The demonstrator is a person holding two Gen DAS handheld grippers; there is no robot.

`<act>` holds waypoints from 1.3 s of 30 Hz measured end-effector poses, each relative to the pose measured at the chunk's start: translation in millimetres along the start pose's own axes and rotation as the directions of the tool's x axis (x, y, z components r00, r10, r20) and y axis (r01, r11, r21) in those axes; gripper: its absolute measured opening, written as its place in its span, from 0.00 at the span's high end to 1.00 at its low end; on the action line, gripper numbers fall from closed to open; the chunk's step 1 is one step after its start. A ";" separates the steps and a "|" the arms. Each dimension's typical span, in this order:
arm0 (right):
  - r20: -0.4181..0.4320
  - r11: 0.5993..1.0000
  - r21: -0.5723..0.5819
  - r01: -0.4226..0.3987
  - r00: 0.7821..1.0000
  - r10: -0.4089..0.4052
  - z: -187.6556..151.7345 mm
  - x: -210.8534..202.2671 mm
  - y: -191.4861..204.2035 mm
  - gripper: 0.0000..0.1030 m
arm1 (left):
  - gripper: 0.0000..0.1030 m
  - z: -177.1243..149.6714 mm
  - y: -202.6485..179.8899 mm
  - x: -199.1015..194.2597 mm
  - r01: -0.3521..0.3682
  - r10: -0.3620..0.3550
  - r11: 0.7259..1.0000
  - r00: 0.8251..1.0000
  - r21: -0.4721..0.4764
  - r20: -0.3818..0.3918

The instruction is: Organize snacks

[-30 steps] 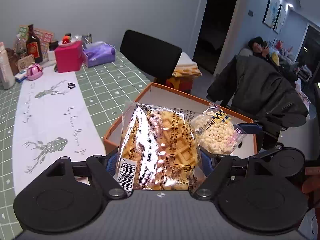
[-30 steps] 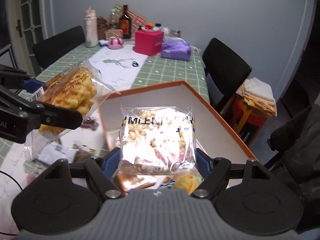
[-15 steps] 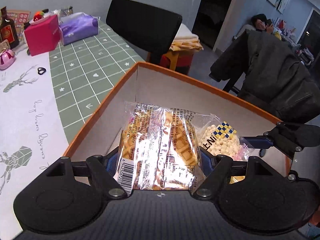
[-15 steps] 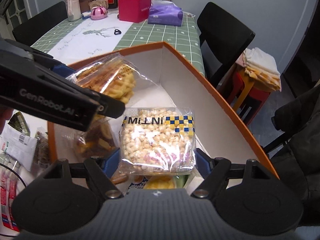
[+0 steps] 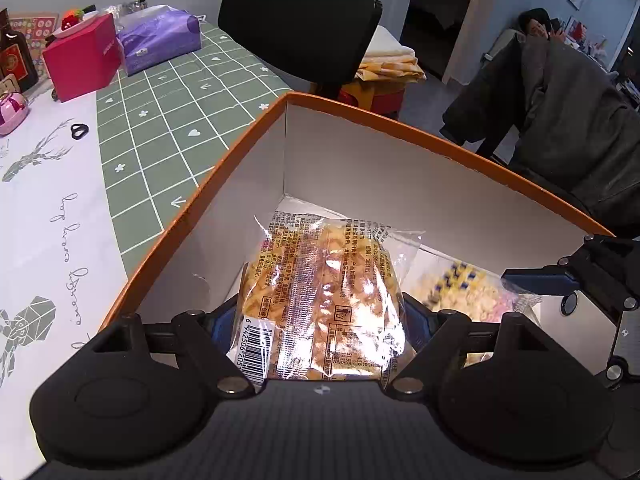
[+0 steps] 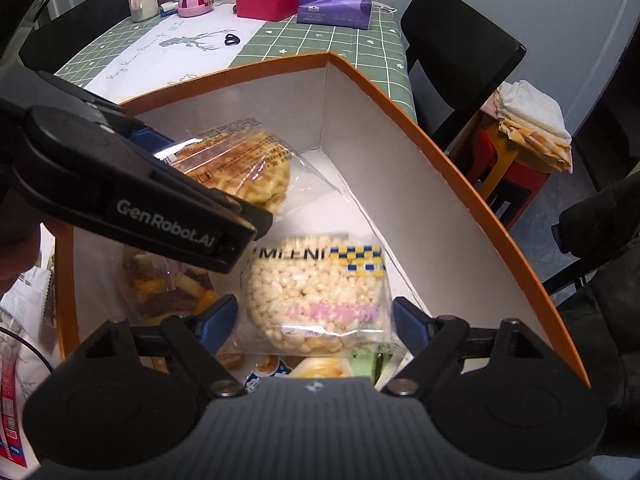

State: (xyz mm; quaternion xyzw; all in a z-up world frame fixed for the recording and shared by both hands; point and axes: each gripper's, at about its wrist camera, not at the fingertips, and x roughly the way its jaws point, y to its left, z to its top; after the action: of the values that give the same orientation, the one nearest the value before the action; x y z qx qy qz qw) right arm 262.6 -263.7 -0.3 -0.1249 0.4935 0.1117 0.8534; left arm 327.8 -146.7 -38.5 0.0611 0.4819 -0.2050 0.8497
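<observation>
Two grippers reach into the orange box (image 6: 460, 168): the left gripper (image 5: 320, 316) pinches a waffle pack (image 5: 320, 292), while the right gripper (image 6: 314, 316), jaws just spreading, brackets a puffed-rice pack (image 6: 316, 292) untouched inside.

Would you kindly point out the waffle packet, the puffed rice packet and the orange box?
waffle packet (image 5: 320, 300): left wrist view, middle of wrapper.
puffed rice packet (image 6: 316, 300): right wrist view, middle of cake.
orange box (image 6: 420, 128): right wrist view, right rim.
</observation>
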 end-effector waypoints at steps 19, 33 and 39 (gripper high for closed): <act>0.108 0.984 0.078 -0.161 0.982 0.153 -0.7 -48.5 15.2 0.33 | 0.07 -1.0 -4.1 -12.4 -0.023 0.023 1.000 0.999 -0.001 0.031; 0.108 0.971 0.171 -0.167 0.983 0.150 9.2 -27.9 13.0 1.00 | 0.06 -2.1 6.7 -25.4 0.013 -0.011 0.999 0.998 -0.031 0.060; 0.091 0.965 0.193 -0.176 0.983 0.161 6.7 -23.7 7.6 1.00 | 0.04 -2.3 11.8 -42.5 0.013 -0.011 1.000 0.997 -0.021 0.081</act>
State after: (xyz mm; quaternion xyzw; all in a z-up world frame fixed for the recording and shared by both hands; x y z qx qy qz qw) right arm 254.1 -256.0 22.8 0.0083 0.4790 0.1382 0.8668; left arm 311.6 -123.0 -5.0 0.0405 0.4495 -0.2072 0.8679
